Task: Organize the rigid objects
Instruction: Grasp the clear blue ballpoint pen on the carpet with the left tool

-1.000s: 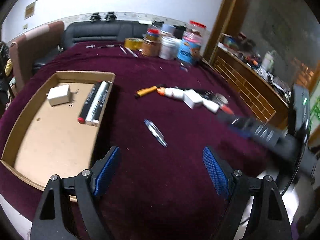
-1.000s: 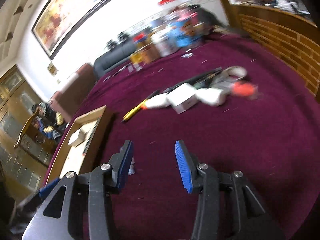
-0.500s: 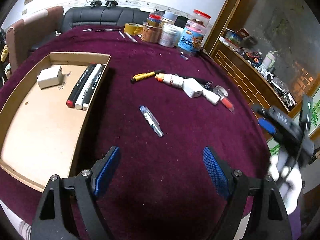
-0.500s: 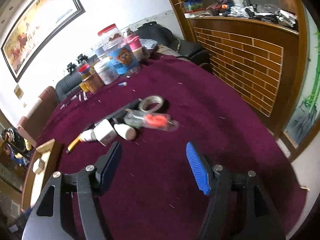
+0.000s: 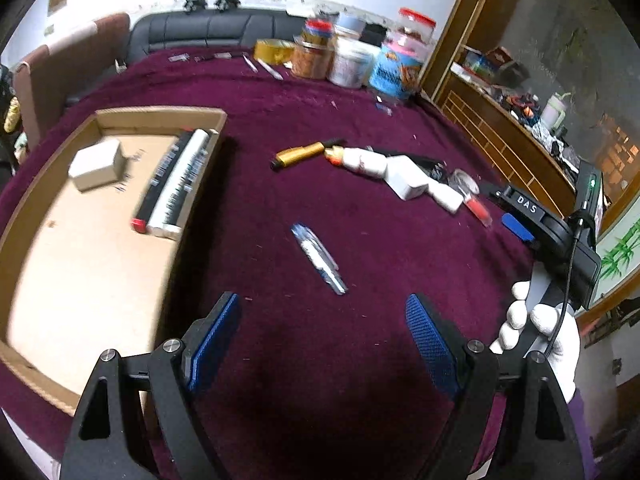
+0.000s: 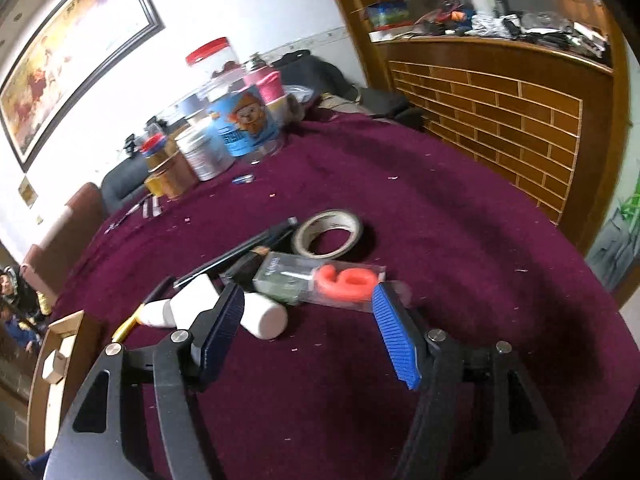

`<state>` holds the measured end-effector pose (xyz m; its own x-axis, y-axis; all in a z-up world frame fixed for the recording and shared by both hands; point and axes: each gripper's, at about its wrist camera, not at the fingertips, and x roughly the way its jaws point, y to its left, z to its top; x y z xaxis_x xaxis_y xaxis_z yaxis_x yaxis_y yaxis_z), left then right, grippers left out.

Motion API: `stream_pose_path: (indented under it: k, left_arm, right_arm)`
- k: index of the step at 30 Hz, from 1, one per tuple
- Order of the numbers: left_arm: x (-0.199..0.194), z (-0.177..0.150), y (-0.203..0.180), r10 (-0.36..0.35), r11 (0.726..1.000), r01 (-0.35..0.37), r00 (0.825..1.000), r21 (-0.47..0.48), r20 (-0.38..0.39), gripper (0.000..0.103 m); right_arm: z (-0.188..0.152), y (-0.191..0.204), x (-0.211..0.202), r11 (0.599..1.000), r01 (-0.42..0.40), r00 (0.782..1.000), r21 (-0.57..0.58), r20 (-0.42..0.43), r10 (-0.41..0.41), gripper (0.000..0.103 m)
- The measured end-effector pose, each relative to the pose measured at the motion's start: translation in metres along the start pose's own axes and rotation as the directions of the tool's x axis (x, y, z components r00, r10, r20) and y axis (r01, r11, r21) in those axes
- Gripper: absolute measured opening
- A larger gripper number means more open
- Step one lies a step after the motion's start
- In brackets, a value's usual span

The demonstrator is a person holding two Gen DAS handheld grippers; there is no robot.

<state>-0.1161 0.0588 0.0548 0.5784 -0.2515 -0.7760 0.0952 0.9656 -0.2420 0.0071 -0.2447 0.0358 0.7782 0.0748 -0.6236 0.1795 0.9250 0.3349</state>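
We find the clear case with the red number [image 6: 320,283] lying crosswise just ahead of our right hand-held gripper [image 6: 308,334] (jaws apart, nothing between them), far nearer than the empty, open left hand-held gripper [image 5: 322,344].

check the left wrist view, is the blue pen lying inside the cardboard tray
No, the blue pen lies on the maroon cloth to the right of the cardboard tray, which holds a white box and markers.
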Motion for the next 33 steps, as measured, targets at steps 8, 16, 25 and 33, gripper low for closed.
stream_pose_path:
  k: [8, 16, 25, 33]
  left_arm:
    - [0.03, 0.01, -0.002, -0.023, 0.999, 0.021, 0.996, -0.024, -0.083, 0.08]
    - [0.034, 0.038, 0.007, 0.003, 1.0, -0.003, 0.999, 0.012, -0.051, 0.055]
    - [0.078, 0.035, -0.021, 0.145, 0.976, -0.128, 0.985, 0.176, -0.088, 0.015]
    - [0.071, 0.027, -0.026, 0.167, 0.967, -0.157, 0.985, 0.202, -0.034, 0.018]
  right_arm:
    - [-0.001, 0.001, 0.019, 0.999, -0.034, 0.995, -0.001, -0.096, 0.033, 0.066]
    - [-0.001, -0.009, 0.028, 0.997, -0.047, 0.988, 0.063, -0.143, 0.056, 0.066]
    - [-0.001, -0.009, 0.027, 0.996, -0.053, 0.987, 0.066, -0.145, 0.062, 0.066]
    - [-0.001, -0.009, 0.027, 0.996, -0.054, 0.987, 0.066, -0.145, 0.063, 0.066]
